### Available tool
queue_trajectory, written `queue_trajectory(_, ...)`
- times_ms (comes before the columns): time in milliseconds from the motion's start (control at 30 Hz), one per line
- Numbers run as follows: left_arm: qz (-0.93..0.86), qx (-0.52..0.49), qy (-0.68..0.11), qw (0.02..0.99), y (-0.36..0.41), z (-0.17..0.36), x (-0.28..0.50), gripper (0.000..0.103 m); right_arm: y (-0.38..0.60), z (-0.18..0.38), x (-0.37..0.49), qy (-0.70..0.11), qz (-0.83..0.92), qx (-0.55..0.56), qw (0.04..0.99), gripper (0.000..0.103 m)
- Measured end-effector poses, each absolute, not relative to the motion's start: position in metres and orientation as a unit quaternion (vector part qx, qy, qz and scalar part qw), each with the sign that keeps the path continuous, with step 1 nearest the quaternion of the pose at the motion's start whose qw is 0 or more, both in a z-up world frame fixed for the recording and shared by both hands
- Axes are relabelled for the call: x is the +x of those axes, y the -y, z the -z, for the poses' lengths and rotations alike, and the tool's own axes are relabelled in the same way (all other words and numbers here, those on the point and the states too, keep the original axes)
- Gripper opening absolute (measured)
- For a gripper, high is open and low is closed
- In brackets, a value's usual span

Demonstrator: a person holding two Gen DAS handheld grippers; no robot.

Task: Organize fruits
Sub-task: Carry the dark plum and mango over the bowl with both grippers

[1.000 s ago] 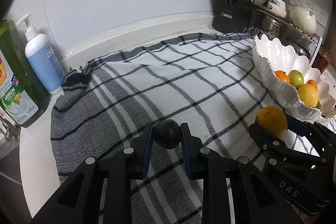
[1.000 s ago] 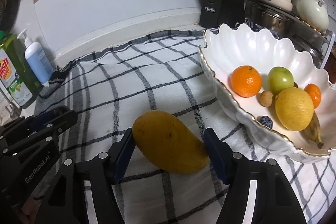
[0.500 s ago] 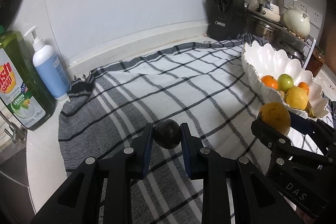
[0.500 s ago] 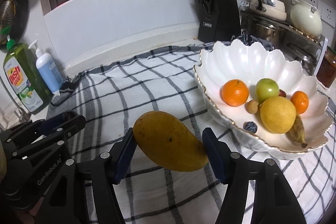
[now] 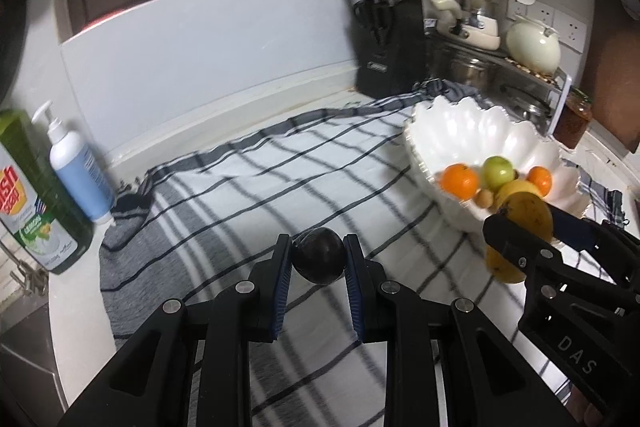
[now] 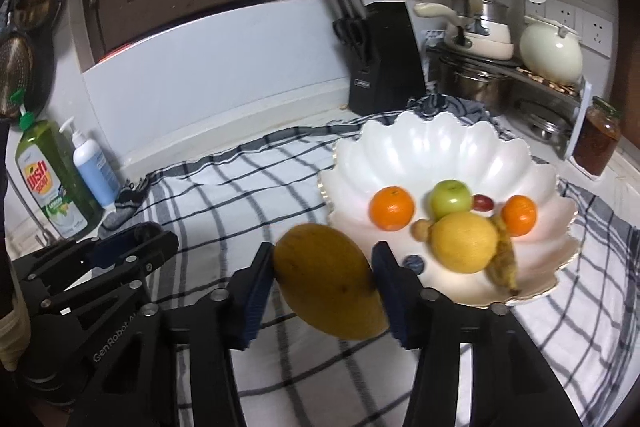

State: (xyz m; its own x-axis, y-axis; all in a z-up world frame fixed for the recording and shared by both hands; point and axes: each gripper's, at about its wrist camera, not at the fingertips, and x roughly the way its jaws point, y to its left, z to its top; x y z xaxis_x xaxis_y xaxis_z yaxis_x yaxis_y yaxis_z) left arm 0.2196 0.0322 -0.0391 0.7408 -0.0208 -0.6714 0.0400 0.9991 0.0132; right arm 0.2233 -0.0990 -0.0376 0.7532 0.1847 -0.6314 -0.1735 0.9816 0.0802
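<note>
Above the cloth (image 6: 224,195), near its bowl-side edge, the right gripper (image 6: 323,281) clamps the mango (image 6: 330,281) across its middle; its jaws have just been closing on it. The mango looks heavy, smooth and soft-skinned: a mid-body grip suits it. The left gripper (image 5: 318,259) is clamped on a small dark fruit (image 5: 319,255), light and round, short of the bowl (image 6: 448,151).

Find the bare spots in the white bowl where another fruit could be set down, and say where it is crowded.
The white bowl is bare across its back, behind the green apple and left orange. The front right is crowded: lemon, banana, right orange.
</note>
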Motion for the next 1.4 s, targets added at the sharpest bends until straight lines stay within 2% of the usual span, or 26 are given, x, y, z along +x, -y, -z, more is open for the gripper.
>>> queue_trajectory(300,0.030,0.021,-0.361,0.932,-0.005,0.037,0.231,0.026,0.129,0.039,0.227,-0.337,-0.088,0.020,0.937,0.048)
queue_trajectory(933,0.080,0.034,-0.343,0.935,0.058,0.010,0.270,0.026,0.183,0.000,0.245,-0.301,-0.048,0.024,0.952,0.047)
queue_trajectory(1400,0.116,0.053,-0.344,0.930,0.111,0.013,0.314,0.026,0.233,0.006,0.280,-0.306,-0.011,0.040,0.951,0.047)
